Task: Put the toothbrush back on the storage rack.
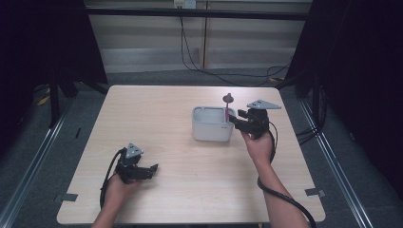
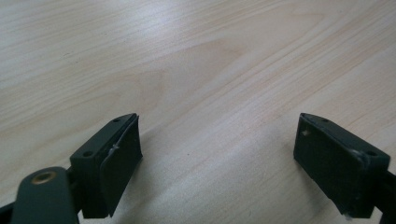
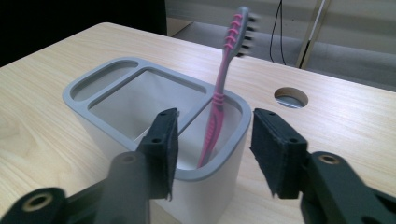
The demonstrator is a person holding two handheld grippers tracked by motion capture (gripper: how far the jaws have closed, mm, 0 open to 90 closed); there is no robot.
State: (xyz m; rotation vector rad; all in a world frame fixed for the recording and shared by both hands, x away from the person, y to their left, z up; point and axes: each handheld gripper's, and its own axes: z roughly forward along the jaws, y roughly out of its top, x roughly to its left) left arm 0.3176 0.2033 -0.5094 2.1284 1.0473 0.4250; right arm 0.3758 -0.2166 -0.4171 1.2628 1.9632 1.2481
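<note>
A pink and grey toothbrush (image 3: 223, 88) stands head up in the near right corner of a white holder with a grey rim (image 3: 116, 65). In the high view the toothbrush (image 1: 228, 107) leans at the holder's (image 1: 212, 124) right end. My right gripper (image 3: 212, 149) is open just before that corner, its jaws apart on either side of the brush handle and not touching it. The right gripper (image 1: 236, 118) sits at the holder's right side. My left gripper (image 1: 151, 170) rests open near the table's front left, with bare wood between its jaws (image 2: 217, 158).
The holder has a narrow slot and a larger compartment. A round cable hole (image 3: 291, 97) lies in the light wooden table (image 1: 157, 109) beyond the holder. Cables run across the floor behind the table, and dark curtains hang on both sides.
</note>
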